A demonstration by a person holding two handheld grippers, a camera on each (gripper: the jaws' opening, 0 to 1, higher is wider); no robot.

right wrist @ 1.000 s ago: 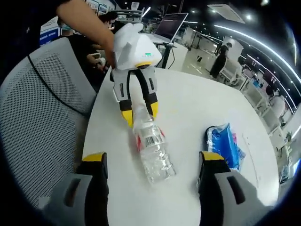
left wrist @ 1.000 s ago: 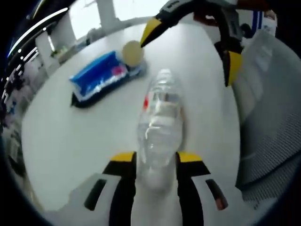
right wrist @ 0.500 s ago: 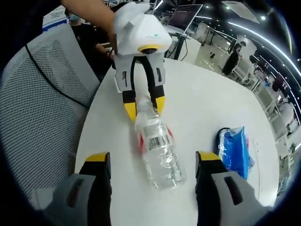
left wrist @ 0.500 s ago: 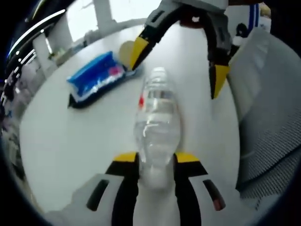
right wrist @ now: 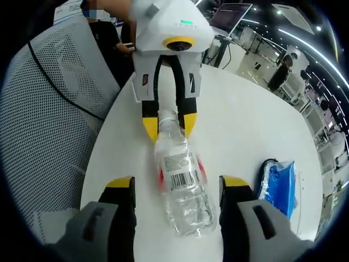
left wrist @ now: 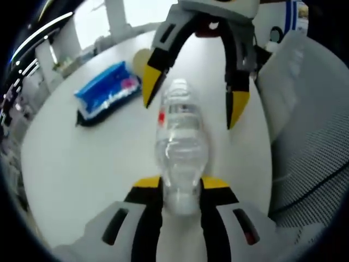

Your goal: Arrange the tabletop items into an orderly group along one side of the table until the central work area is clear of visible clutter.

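A clear plastic water bottle (left wrist: 179, 139) with a red-and-white label lies on its side on the round white table (left wrist: 82, 164). My left gripper (left wrist: 180, 183) is shut on its narrow cap end. In the right gripper view the same bottle (right wrist: 182, 188) lies lengthwise between the yellow-tipped jaws of my right gripper (right wrist: 177, 183), which stands open around its wide end without pinching it. The left gripper (right wrist: 169, 124) holds the neck from the far side. In the left gripper view the right gripper (left wrist: 193, 98) straddles the bottle's far end.
A blue wet-wipe packet (left wrist: 106, 90) (right wrist: 278, 183) lies on the table beside the bottle. Behind it sits a pale yellow round thing (left wrist: 139, 59), partly hidden. A grey mesh chair (right wrist: 49, 109) (left wrist: 311, 142) stands against the table edge. A person (right wrist: 281, 76) stands far off.
My right gripper has come closer along the bottle, so its open jaws now flank the bottle's wide end. The left gripper keeps its hold on the neck.
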